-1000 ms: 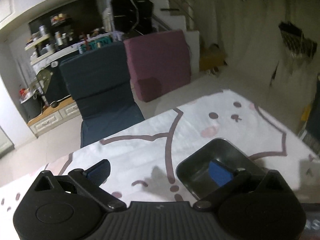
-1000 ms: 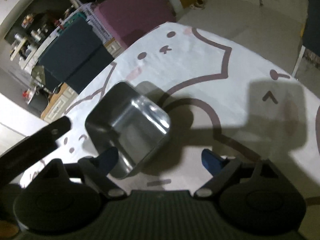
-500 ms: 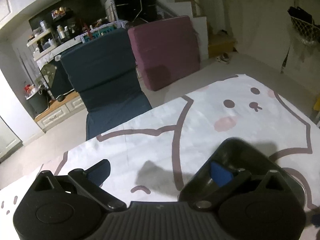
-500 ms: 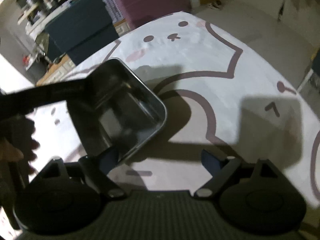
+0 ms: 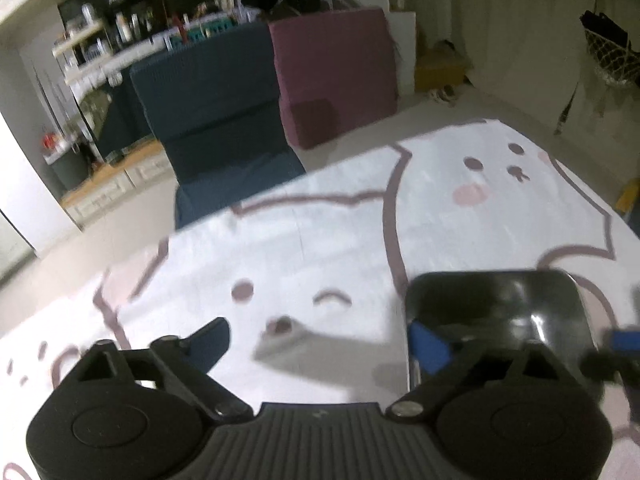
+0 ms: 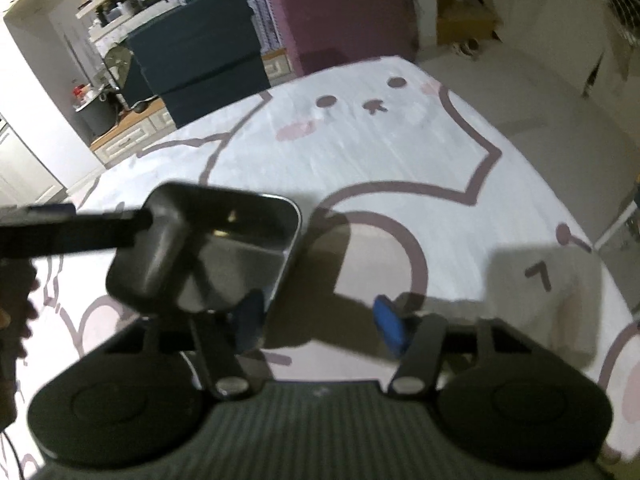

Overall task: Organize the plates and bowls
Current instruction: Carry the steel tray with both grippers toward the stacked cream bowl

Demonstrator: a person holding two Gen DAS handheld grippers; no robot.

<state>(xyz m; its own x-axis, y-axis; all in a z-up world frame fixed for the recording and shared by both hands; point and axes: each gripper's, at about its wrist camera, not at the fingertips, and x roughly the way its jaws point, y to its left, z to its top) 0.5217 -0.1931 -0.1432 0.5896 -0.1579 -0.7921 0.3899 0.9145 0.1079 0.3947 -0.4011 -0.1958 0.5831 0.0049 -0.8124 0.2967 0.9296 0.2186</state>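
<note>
Since before, right gripper jaws are closing astride the steel tray rim, seemingly untouched; left gripper jaws closing, apart.

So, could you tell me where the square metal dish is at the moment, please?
The square metal dish sits low on the left in the right wrist view, over the cartoon tablecloth, its near rim at the right gripper's left finger while the jaws close.

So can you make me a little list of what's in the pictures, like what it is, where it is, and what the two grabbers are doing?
thing: one square metal tray
where: on the cartoon-animal tablecloth
left gripper: closing; one finger inside the tray, the other outside it
right gripper: closing around the tray's near rim, pads not yet pressing
behind the table: dark blue chair, maroon cushion
</note>
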